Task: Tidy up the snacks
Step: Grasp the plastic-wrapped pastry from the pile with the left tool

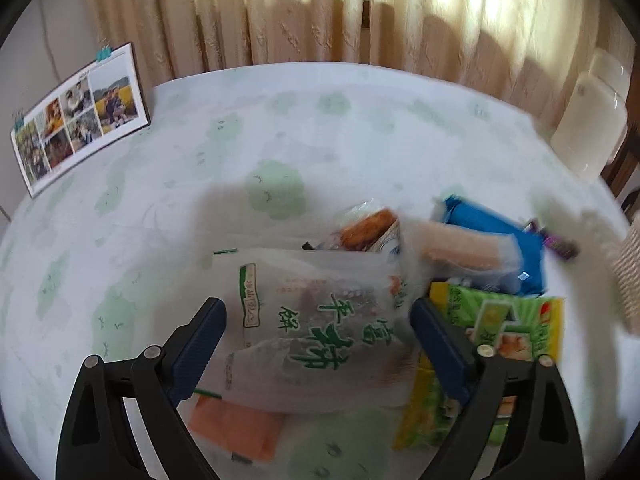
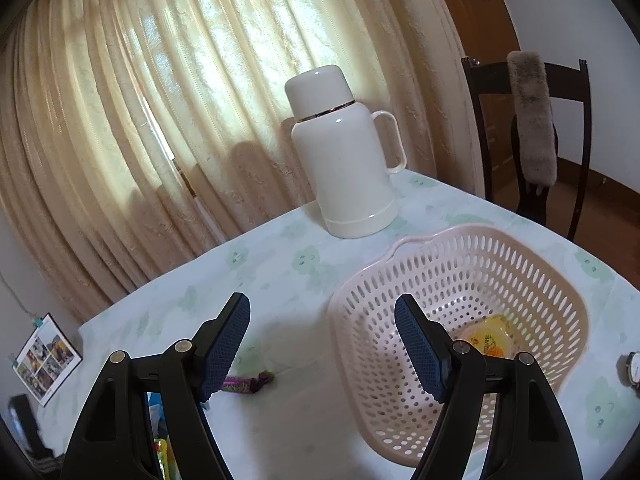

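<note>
Between the wide-spread jaws of the left gripper (image 1: 316,344) lies a white packet with green lettering (image 1: 316,320), not yet clamped as far as the blur lets me judge. It tops a pile of snacks on the counter (image 1: 200,152): an orange packet (image 1: 236,428) below it, a yellow-green packet (image 1: 512,328) to its right, a blue packet (image 1: 508,236) and a cake-like snack (image 1: 368,228) farther off. Also gaping and holding nothing, the right gripper (image 2: 322,344) hovers beside the pink basket (image 2: 532,280), which holds only 1 yellow snack (image 2: 490,340). A purple candy (image 2: 248,382) lies loose near it. Sorting looks barely begun. Beyond stand a white thermos (image 2: 344,160) and curtains (image 2: 160,100).
</note>
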A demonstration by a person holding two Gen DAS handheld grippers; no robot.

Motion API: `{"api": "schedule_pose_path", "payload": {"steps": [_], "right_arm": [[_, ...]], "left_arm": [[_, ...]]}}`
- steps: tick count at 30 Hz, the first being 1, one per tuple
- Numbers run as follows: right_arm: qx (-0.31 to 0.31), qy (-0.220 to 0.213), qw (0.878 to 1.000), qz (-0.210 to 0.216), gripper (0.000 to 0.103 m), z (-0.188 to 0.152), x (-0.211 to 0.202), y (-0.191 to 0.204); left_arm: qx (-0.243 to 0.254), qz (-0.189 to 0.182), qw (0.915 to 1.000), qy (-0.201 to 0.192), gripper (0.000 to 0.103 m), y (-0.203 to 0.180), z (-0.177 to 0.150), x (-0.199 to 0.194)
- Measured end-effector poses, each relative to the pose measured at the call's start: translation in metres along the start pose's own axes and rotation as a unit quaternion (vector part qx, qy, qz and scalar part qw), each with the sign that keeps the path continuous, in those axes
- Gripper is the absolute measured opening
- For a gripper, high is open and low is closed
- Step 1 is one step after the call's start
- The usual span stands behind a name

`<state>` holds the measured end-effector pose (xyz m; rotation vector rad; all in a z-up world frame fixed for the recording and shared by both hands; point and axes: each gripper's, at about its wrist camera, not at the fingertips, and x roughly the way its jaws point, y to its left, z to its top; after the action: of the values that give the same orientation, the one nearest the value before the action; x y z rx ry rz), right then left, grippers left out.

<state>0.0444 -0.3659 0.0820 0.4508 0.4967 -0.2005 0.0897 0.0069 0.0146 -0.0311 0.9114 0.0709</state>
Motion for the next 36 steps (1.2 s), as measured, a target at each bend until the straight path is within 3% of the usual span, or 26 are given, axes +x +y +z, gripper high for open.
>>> {"api": "schedule_pose_path", "payload": {"steps": [2,3,4,6,10,12,13,20,22,23,24,25,26,30,36], "right_arm": [[0.002,0.001,1.0,0.002,0.075,0.0,0.0,-0.001],[0.002,0.002,1.0,0.002,0.075,0.0,0.0,-0.001],[0.003,0.003,1.0,0.003,0.075,0.0,0.0,-0.002],[0.001,0.003,1.0,0.002,0.075,-0.001,0.001,-0.001],[0.002,0.002,1.0,0.002,0.075,0.0,0.001,-0.002],[0.003,0.002,1.0,0.002,0.075,0.0,0.001,-0.002],[0.003,0.001,1.0,0.001,0.075,0.0,0.001,-0.002],[0.004,-0.003,1.0,0.002,0.075,0.0,-0.001,-0.003],[0.002,-0.002,1.0,0.003,0.075,0.0,-0.001,-0.002],[0.002,-0.001,1.0,0.004,0.075,0.0,-0.001,-0.002],[0.001,0.0,1.0,0.005,0.075,0.0,0.0,-0.002],[0.001,0.0,1.0,0.005,0.075,0.0,0.0,-0.002],[0.001,0.001,1.0,0.005,0.075,0.0,0.0,-0.002],[0.0,0.005,1.0,0.007,0.075,-0.001,0.001,-0.001],[-0.007,0.01,1.0,0.015,0.075,-0.004,0.001,0.004]], "left_arm": [[0.013,0.001,0.9999,-0.004,0.093,-0.001,0.0,-0.001],[0.014,-0.009,0.9999,-0.005,0.08,-0.001,0.0,-0.002],[0.012,-0.018,0.9998,-0.006,0.075,0.0,0.001,-0.004],[0.02,-0.019,0.9995,-0.017,0.049,-0.003,0.001,-0.013],[0.031,-0.022,0.9985,-0.039,0.03,-0.006,0.001,-0.028],[0.032,-0.035,0.9977,-0.048,0.005,-0.007,0.002,-0.037],[0.027,-0.042,0.9976,-0.049,0.004,-0.005,0.003,-0.041],[0.008,-0.041,0.997,-0.066,0.004,0.002,0.011,-0.057],[-0.004,-0.042,0.9976,-0.054,0.01,0.002,0.014,-0.053],[-0.009,-0.046,0.998,-0.041,0.033,0.001,0.015,-0.048],[-0.016,-0.054,0.998,-0.028,0.066,0.0,0.016,-0.043],[-0.025,-0.061,0.9976,-0.022,0.077,-0.001,0.017,-0.038],[-0.031,-0.064,0.9972,-0.022,0.081,-0.001,0.016,-0.036],[-0.026,-0.073,0.9968,-0.019,0.083,-0.014,0.021,-0.03],[0.045,-0.079,0.9955,-0.027,0.086,-0.048,0.027,-0.02]]}}
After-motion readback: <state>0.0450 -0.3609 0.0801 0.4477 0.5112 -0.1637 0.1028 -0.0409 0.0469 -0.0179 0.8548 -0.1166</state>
